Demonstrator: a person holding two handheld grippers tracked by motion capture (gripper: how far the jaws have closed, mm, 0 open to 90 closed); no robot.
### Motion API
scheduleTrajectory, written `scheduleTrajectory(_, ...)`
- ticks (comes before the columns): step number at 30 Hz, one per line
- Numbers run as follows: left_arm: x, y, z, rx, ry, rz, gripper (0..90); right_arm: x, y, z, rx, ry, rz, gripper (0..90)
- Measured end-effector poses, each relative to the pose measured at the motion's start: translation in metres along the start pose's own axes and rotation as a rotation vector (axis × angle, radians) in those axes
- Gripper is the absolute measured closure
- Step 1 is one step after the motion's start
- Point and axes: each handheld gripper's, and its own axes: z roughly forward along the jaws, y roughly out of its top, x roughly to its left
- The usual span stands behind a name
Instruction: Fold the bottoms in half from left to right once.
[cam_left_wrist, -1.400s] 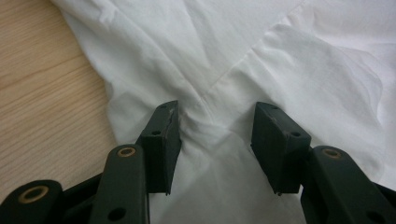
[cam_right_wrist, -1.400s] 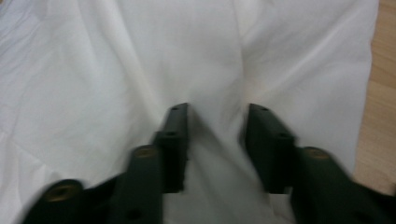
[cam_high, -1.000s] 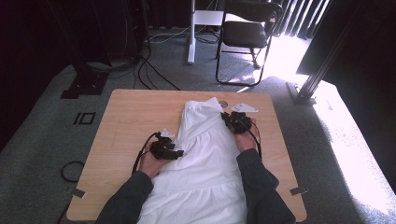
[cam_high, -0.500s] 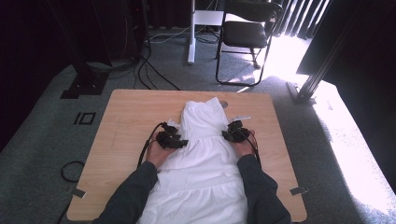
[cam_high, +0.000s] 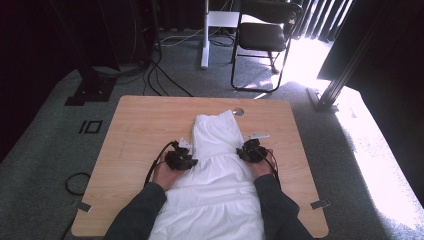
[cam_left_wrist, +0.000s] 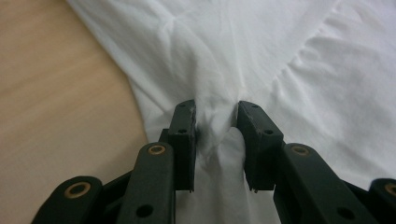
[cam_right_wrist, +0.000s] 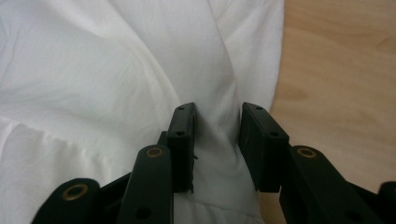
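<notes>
White garment (cam_high: 215, 170) is laid flat down the middle of the wooden table (cam_high: 135, 125), with its wide end at the person's edge. Left gripper (cam_left_wrist: 215, 122) has just been closing and pinches a bunched fold at the cloth's left edge. Right gripper (cam_right_wrist: 217, 122) sits partly spread at the right edge, cloth between the jaws; can't tell if it's squeezing. A black chair (cam_high: 262, 35) stands further back.

We see bare tabletop (cam_high: 135, 130) open at the left and right of the frame, wide enough for a hand. The white garment (cam_high: 220, 165) fills the middle strip. Beyond the far edge, a black chair (cam_high: 265, 40) and floor cables (cam_high: 165, 80) stand behind.
</notes>
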Motion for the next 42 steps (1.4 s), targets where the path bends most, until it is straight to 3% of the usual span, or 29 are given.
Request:
scheduleTrajectory(2,-0.009,-0.008,-0.008,0.024,-0.022,0.018,69.4,0.014,-0.012,-0.011,0.012,0.0,-0.03,65.6)
scheduleTrajectory(5,-0.019,-0.015,-0.016,0.041,-0.074,0.038,67.3,0.024,-0.021,-0.019,0.017,0.015,-0.046,65.7)
scheduleTrajectory(9,-0.019,-0.004,-0.026,-0.065,-0.073,0.042,58.5,0.035,-0.03,-0.028,0.022,0.031,-0.063,66.9)
scheduleTrajectory(11,-0.014,0.009,-0.029,-0.151,-0.106,0.009,58.3,0.038,-0.03,-0.029,0.031,0.037,-0.069,67.2)
scheduleTrajectory(12,-0.014,0.009,-0.029,-0.151,-0.106,0.009,57.4,0.038,-0.03,-0.029,0.031,0.037,-0.069,67.2)
scheduleTrajectory(13,-0.011,0.021,-0.023,-0.15,-0.099,0.022,57.4,0.038,-0.03,-0.029,0.035,0.037,-0.074,67.3)
scheduleTrajectory(14,-0.011,0.024,-0.015,-0.101,-0.087,0.029,57.4,0.036,-0.029,-0.029,0.043,0.049,-0.077,66.7)
scheduleTrajectory(15,-0.011,0.024,-0.004,-0.035,-0.06,0.053,59.2,0.035,-0.028,-0.029,0.053,0.06,-0.068,63.5)
scheduleTrajectory(17,-0.01,0.021,0.007,0.009,-0.064,0.065,62.5,0.031,-0.024,-0.031,0.063,0.082,-0.065,56.9)
scheduleTrajectory(18,-0.01,0.019,0.011,0.021,-0.071,0.059,62.8,0.029,-0.021,-0.034,0.043,0.092,-0.061,56.5)
scheduleTrajectory(21,-0.009,0.015,0.011,0.005,-0.076,0.044,63.7,0.018,-0.005,-0.048,-0.058,0.11,-0.022,58.2)
scheduleTrajectory(23,-0.009,0.016,0.012,0.007,-0.08,0.04,63.8,0.014,0.01,-0.053,-0.093,0.095,-0.007,67.5)
scheduleTrajectory(25,-0.009,0.016,0.012,0.007,-0.08,0.04,63.8,0.013,0.019,-0.053,-0.107,0.091,-0.012,67.5)
scheduleTrajectory(26,-0.009,0.015,0.012,0.0,-0.08,0.043,63.8,0.012,0.038,-0.045,-0.117,0.094,0.004,75.6)
scheduleTrajectory(29,-0.007,0.013,0.012,-0.019,-0.091,0.025,63.8,0.012,0.057,-0.02,-0.082,0.111,0.046,68.9)
scheduleTrajectory(30,-0.007,0.013,0.012,-0.019,-0.091,0.025,63.8,0.012,0.057,-0.02,-0.082,0.111,0.046,68.9)
scheduleTrajectory(32,-0.006,0.012,0.012,-0.025,-0.099,0.018,63.8,0.017,0.065,0.009,-0.022,0.112,0.083,58.8)
scheduleTrajectory(35,-0.007,0.012,0.012,-0.024,-0.095,0.024,63.7,0.016,0.065,0.03,0.01,0.138,0.163,48.3)
scheduleTrajectory(36,-0.007,0.012,0.012,-0.024,-0.095,0.024,63.7,0.016,0.065,0.03,0.01,0.138,0.163,48.3)
scheduleTrajectory(37,-0.007,0.011,0.012,-0.026,-0.088,0.027,63.7,0.015,0.065,0.035,0.028,0.146,0.187,43.3)
scheduleTrajectory(38,-0.008,0.011,0.012,-0.026,-0.088,0.029,63.6,0.013,0.062,0.048,0.085,0.183,0.246,41.5)
scheduleTrajectory(40,-0.008,0.011,0.012,-0.027,-0.086,0.028,63.4,0.012,0.061,0.05,0.073,0.196,0.255,43.6)
scheduleTrajectory(42,-0.008,0.012,0.012,-0.027,-0.087,0.024,63.0,0.012,0.062,0.049,0.074,0.195,0.241,62.7)
